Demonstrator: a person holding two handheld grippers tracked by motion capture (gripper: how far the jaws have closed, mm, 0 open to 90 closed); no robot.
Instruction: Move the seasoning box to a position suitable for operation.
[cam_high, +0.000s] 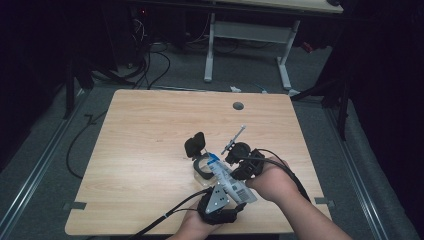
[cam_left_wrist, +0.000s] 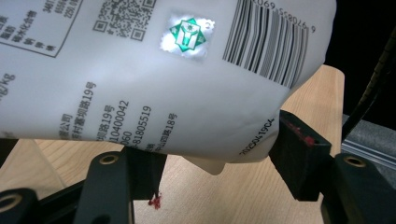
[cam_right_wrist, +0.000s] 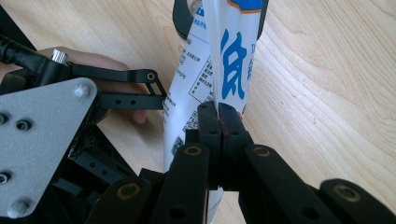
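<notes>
A white plastic bag (cam_high: 231, 182) with blue print and a barcode lies slanted over the table's front part. Its blue-printed end reaches toward a clear glass jar (cam_high: 201, 169), whose black lid (cam_high: 194, 144) stands up behind it. In the right gripper view, my right gripper (cam_right_wrist: 219, 114) is shut on the bag's (cam_right_wrist: 233, 60) flat seam, seen edge-on. In the left gripper view, the bag's (cam_left_wrist: 154, 79) barcode end sits between the spread jaws of my left gripper (cam_left_wrist: 215, 161); the right pad (cam_left_wrist: 299, 154) touches its edge and the wall looks unsqueezed. In the high view, the left gripper (cam_high: 234, 196) is at the bag's near end and the right gripper (cam_high: 234, 167) at its side.
The wooden table (cam_high: 150, 130) has a round cable hole (cam_high: 238, 106) near its far edge. Both grippers work close to the front edge, with cables trailing off it. Behind the table stand a white desk frame (cam_high: 247, 35) and loose cables on the floor.
</notes>
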